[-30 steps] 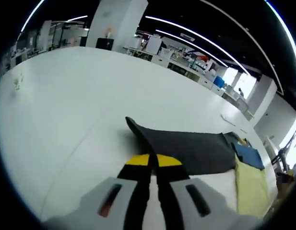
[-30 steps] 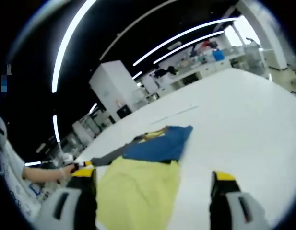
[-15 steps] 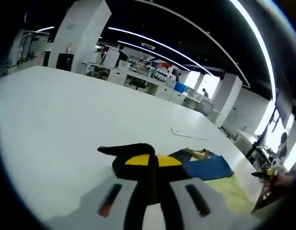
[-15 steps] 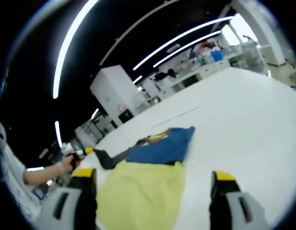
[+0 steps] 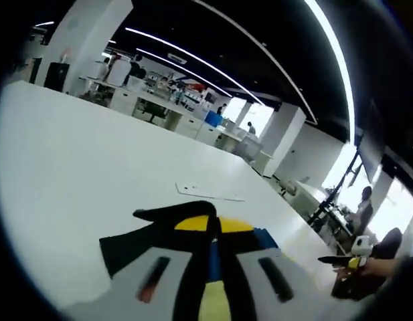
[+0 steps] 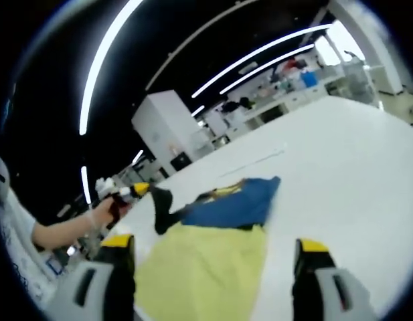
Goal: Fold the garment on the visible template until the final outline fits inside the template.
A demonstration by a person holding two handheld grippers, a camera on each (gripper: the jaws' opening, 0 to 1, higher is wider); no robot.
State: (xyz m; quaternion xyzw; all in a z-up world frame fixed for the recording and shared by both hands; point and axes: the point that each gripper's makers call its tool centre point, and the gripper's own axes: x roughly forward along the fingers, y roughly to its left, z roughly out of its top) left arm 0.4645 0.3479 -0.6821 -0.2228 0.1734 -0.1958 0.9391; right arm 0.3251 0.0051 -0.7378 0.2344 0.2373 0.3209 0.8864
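Pinching a dark sleeve (image 5: 152, 231) of the garment between closed jaws, the left gripper (image 5: 213, 231) holds it lifted above the white table (image 5: 72, 167); in the right gripper view the same gripper (image 6: 136, 192) appears at the left in a person's hand (image 6: 112, 204), with the dark sleeve (image 6: 160, 208) hanging from it. The garment (image 6: 213, 257) lies spread on the table (image 6: 353, 187), its yellow panel nearest the right gripper and a blue panel (image 6: 239, 200) beyond it. The right gripper (image 6: 216, 257) hovers over the yellow panel with its jaws wide apart, gripping nothing. A thin line marking (image 5: 209, 194) runs across the table beyond the garment
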